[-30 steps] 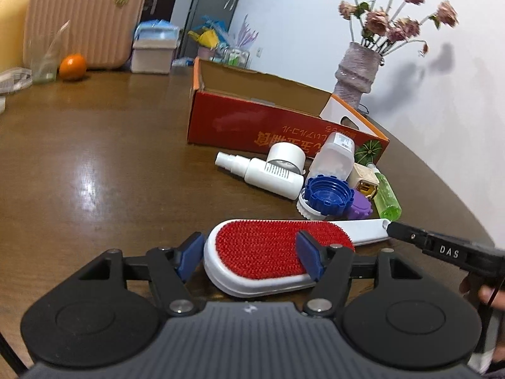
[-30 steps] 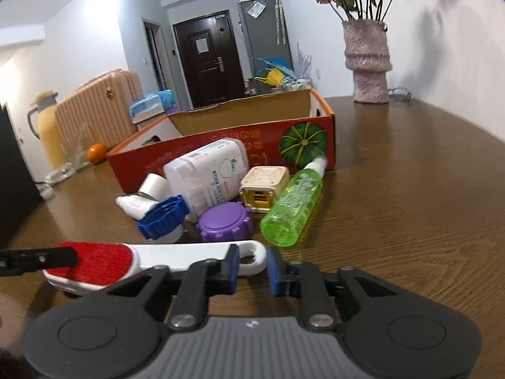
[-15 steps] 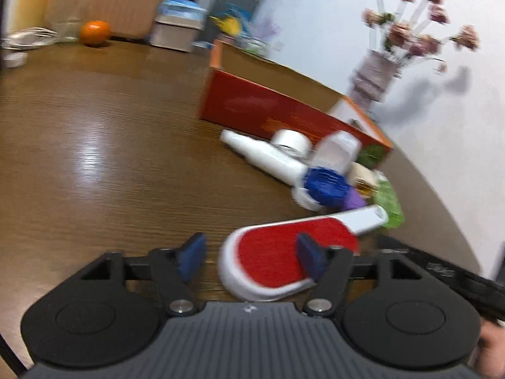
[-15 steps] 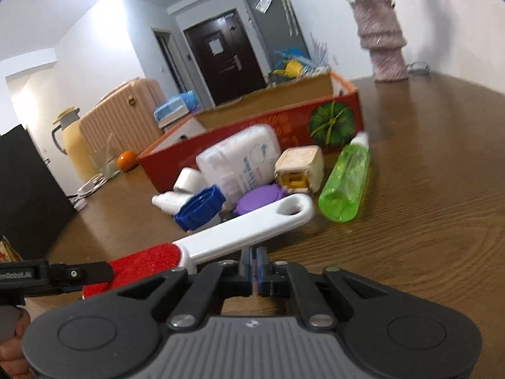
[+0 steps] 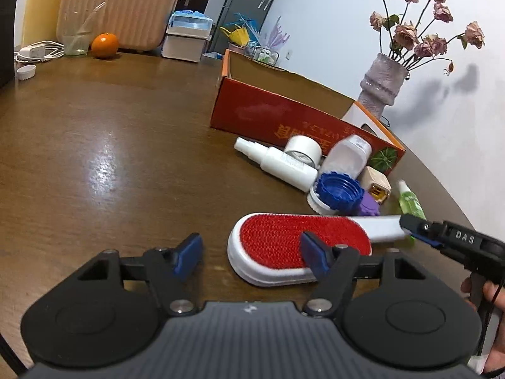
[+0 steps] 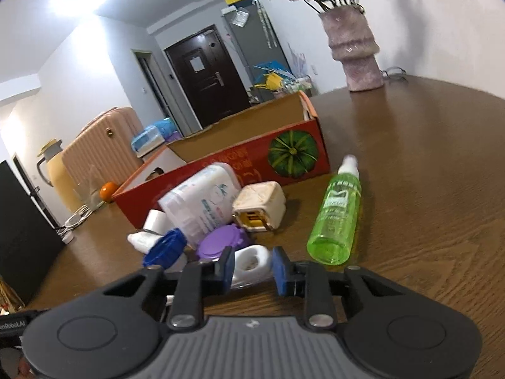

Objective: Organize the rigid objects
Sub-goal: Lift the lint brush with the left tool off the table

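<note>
A lint brush with a red head (image 5: pixel 284 237) and a white handle (image 6: pixel 252 257) lies on the brown table (image 5: pixel 110 158). My left gripper (image 5: pixel 251 252) hovers at the head. Its jaws are closing, the right finger (image 5: pixel 312 252) is over the red pad, and the left finger (image 5: pixel 189 252) stands clear of the brush. My right gripper (image 6: pixel 254 270) is at the handle's holed end. Its jaws are opening with the handle between them, not pressed. In the left wrist view the right gripper (image 5: pixel 413 225) tip meets the handle from the right.
A red cardboard box (image 5: pixel 284 120) stands open behind a cluster: white spray bottle (image 5: pixel 284 165), blue cap (image 5: pixel 339 191), purple lid (image 6: pixel 221 243), cream charger (image 6: pixel 262 205), white bottle (image 6: pixel 202 202), green spray bottle (image 6: pixel 337 214). A vase (image 5: pixel 382 85) stands far right, an orange (image 5: pixel 105 45) far left.
The right jaws went from shut under the raised handle to parted around its end. The brush has settled flat. The left gripper now sits more to the brush's left.
</note>
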Demonstrator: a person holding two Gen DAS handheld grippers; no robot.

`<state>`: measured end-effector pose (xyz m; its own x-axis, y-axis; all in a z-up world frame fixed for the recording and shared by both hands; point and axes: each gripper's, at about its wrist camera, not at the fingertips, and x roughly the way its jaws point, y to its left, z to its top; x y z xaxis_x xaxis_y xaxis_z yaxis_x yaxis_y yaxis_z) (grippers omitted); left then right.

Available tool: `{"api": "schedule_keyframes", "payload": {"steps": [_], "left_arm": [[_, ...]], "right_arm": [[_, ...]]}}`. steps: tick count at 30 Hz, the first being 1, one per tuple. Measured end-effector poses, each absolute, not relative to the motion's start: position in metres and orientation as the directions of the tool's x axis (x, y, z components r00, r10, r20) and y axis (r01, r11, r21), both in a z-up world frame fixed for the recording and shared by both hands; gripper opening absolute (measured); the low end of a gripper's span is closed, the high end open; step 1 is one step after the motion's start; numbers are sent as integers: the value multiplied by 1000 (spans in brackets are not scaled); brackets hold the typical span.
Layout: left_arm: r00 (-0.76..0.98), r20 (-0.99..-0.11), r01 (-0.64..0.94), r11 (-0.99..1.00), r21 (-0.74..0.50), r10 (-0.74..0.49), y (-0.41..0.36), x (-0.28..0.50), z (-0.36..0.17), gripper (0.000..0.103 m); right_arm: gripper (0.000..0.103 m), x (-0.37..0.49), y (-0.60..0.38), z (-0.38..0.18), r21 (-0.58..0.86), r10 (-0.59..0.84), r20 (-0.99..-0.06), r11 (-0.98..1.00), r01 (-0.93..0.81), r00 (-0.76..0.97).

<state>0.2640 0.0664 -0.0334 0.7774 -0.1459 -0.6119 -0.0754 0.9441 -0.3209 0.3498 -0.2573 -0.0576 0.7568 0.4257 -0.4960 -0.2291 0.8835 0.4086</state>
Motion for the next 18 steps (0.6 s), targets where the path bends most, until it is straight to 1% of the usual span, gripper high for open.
{"api": "schedule_keyframes", "payload": {"steps": [6, 8, 12, 14, 16, 18], "left_arm": [[784, -605, -68, 951, -301, -135, 67, 268, -33, 68], [790, -599, -61, 955, -291, -132, 66, 266, -33, 67], [797, -588, -44, 958, -285, -139, 65, 266, -32, 67], [788, -591, -31, 948, -318, -172, 68, 268, -33, 67], [773, -589, 0, 929, -370, -235, 72, 271, -34, 66], [759, -590, 29, 919, -393, -276, 72, 273, -37, 67]], "right_arm": [[25, 345, -257, -57, 385, 416, -510, 893, -232, 753], [27, 340, -258, -56, 379, 417, -517, 894, -237, 748], [27, 335, -259, -58, 368, 415, -532, 898, -240, 738], [27, 335, -258, -58, 361, 413, -542, 901, -240, 732], [27, 338, -255, -59, 342, 411, -562, 906, -250, 718], [27, 340, -258, -60, 369, 433, -558, 893, -256, 708]]}}
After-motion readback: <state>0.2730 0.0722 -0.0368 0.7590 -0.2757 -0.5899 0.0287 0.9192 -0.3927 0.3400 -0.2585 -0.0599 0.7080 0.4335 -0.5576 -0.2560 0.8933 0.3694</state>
